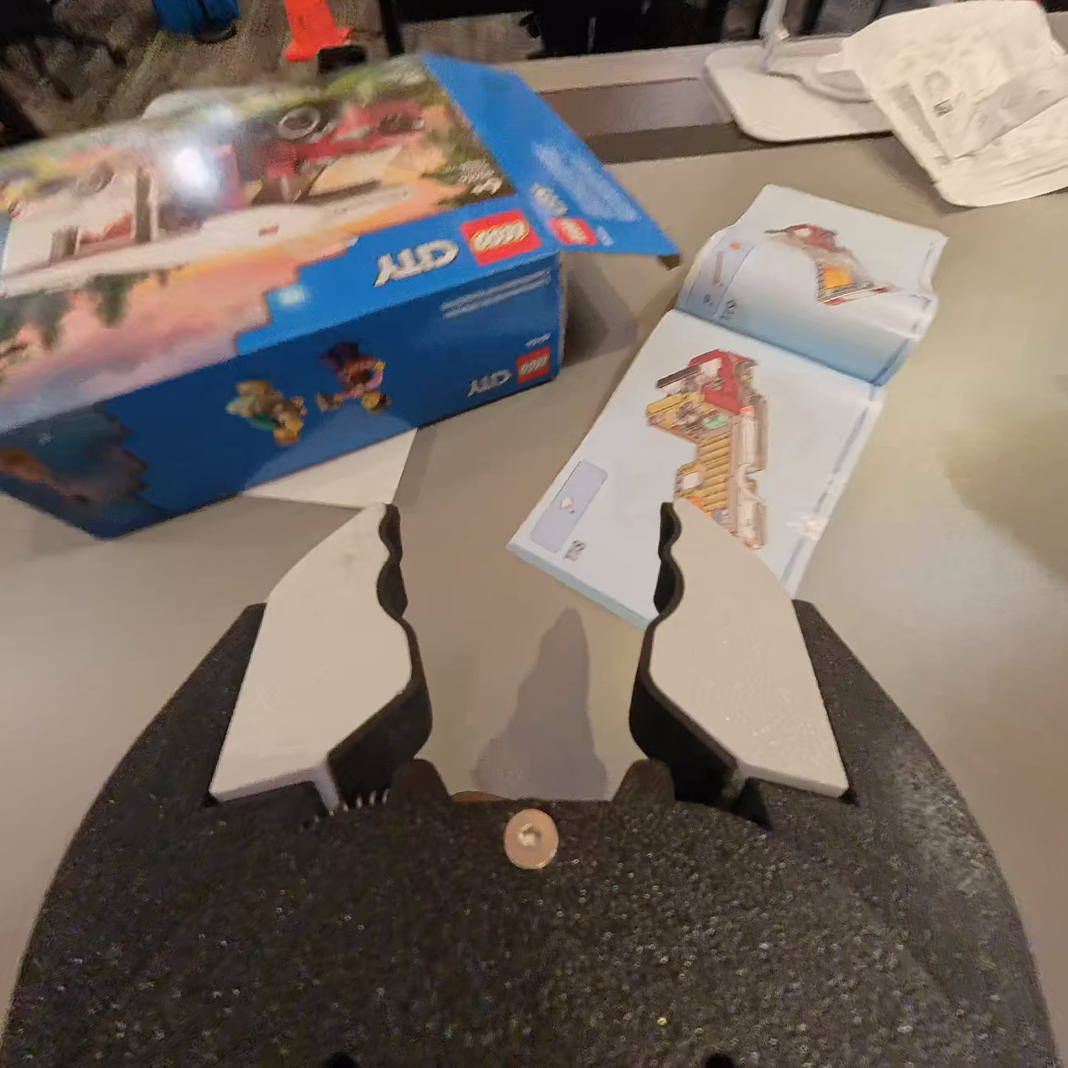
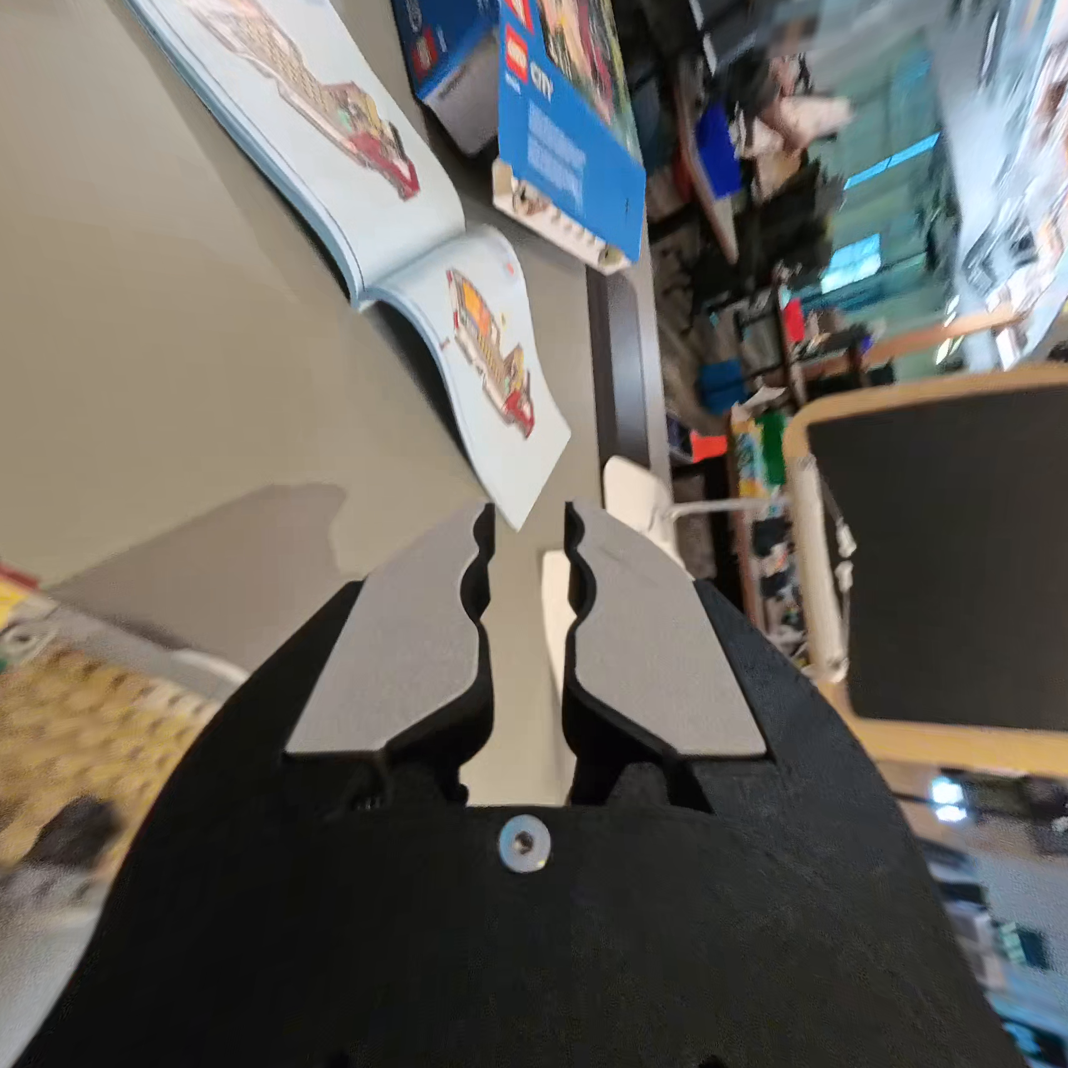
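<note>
Over the table point(image 1: 144, 664), the left gripper point(image 1: 529, 514) hangs with its jaws spread wide and nothing between them, only bare tabletop and its own shadow. Its right finger point(image 1: 734, 636) overlaps the near corner of the booklet point(image 1: 722, 439); whether it touches the paper, I cannot tell. The booklet lies open and flat, pale blue pages, a red-and-tan brick model drawn on each, the far leaf bowed up at the spine.

Left of it, near but apart, sits the blue box point(image 1: 323, 347), its end flap point(image 1: 549, 162) swung open, a white sheet point(image 1: 347, 474) poking out under its near edge. Beyond, crumpled paper point(image 1: 971, 98) and a white stand point(image 1: 768, 92).

The right gripper point(image 2: 529, 511), rolled on its side, has its jaws parted only a little, gripping nothing. The lifted page corner point(image 2: 508, 462) ends just short of the fingertips, not between them. Past that, the white stand, the box, a cluttered room, all blurred.
</note>
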`<state>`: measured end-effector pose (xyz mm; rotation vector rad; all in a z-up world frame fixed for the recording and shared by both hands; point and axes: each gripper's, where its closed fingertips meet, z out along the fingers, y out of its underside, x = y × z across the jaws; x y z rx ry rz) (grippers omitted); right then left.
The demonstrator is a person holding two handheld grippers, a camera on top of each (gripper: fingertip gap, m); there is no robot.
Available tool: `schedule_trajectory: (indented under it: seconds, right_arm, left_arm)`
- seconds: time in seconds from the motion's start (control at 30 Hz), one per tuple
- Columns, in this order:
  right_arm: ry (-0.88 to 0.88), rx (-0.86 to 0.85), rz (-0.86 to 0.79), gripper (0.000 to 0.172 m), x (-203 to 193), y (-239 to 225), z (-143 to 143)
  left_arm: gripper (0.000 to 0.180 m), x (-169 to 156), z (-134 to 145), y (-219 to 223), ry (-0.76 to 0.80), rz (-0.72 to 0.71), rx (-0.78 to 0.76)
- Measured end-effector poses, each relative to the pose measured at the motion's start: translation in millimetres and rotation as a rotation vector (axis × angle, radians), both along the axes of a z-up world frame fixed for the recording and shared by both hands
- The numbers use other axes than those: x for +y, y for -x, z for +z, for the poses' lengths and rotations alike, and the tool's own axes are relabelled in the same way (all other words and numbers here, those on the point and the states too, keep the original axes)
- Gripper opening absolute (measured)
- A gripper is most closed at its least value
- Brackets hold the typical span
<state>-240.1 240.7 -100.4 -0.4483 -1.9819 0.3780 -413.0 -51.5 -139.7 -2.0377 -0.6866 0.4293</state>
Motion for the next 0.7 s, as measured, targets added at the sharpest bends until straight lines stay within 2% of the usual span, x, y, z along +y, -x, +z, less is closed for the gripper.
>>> schedule_trajectory:
  seconds: [0.13,0.27,0.4,0.57,0.7]
  right_arm:
    - [0.159,-0.051,-0.078,0.022,17,-32,-7]
    - [0.227,-0.088,-0.165,0.022,35,-66,-16]
    - [0.337,-0.110,-0.232,0.022,48,-99,-31]
    - [0.475,-0.140,-0.333,0.022,61,-134,-60]
    - [0.555,-0.156,-0.398,0.022,71,-148,-86]
  left_arm:
    - [0.085,54,13,-44,-0.042,-0.247,-0.061]
    - [0.085,132,-5,-116,-0.048,-0.570,-0.191]
    - [0.083,204,-23,-168,-0.022,-0.766,-0.263]
    - [0.081,272,-42,-182,0.006,-0.818,-0.322]
    - [0.080,284,-58,-184,0.020,-0.823,-0.340]
